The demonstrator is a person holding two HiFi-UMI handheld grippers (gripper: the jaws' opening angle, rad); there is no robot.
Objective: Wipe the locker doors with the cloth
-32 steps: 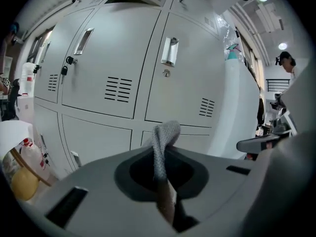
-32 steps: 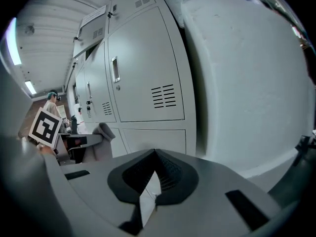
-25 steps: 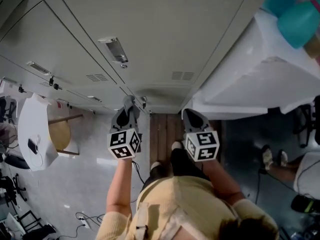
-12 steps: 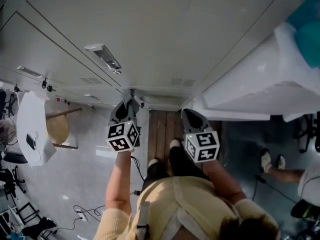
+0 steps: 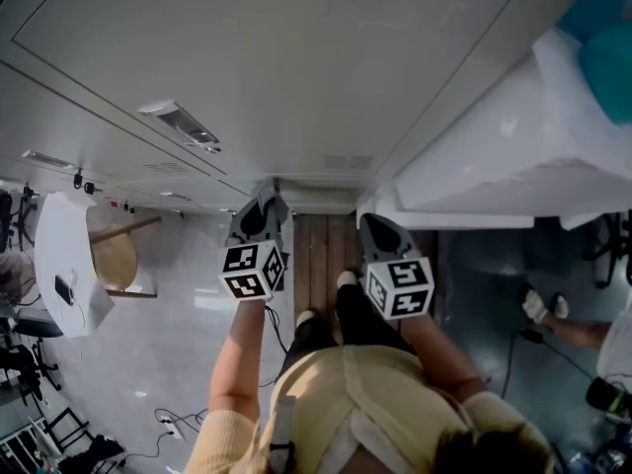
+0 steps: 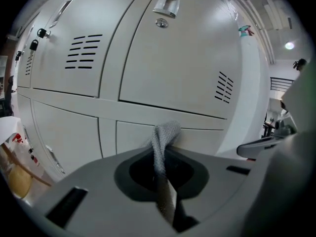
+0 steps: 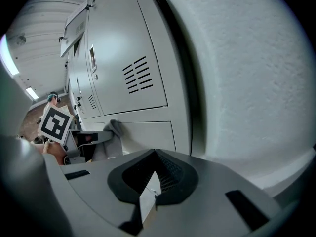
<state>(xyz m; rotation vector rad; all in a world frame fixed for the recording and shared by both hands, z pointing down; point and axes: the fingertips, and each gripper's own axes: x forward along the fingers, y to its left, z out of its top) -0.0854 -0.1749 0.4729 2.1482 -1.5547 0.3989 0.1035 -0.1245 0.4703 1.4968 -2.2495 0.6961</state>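
The left gripper (image 5: 265,200) has its fingers clenched on a grey cloth (image 6: 166,135). The cloth runs up between them as a narrow strip and bunches at the tip. That bunched end rests against the locker doors (image 6: 182,63), at the top edge of a lower door just beneath the horizontal band that parts the upper row from the lower.

Above the cloth, the upper door has a latch plate (image 6: 167,4) near its top and vent slots (image 6: 224,87) toward its right side. The neighbouring door to the left has vent slots of its own.

The right gripper (image 7: 150,194) has its fingers pressed together with nothing between them (only a thin pale edge shows where they meet). It hangs short of the lockers, beside a broad white panel (image 7: 247,83) that stands just right of the doors. Its view catches the left gripper from the side, with the cloth against the lower door and the marker cube (image 7: 55,122) behind.

From the head view, both grippers point at the foot of the lockers, side by side and apart. The person (image 5: 365,403) wears a pale yellow top and stands over a wooden strip (image 5: 318,255) of floor.
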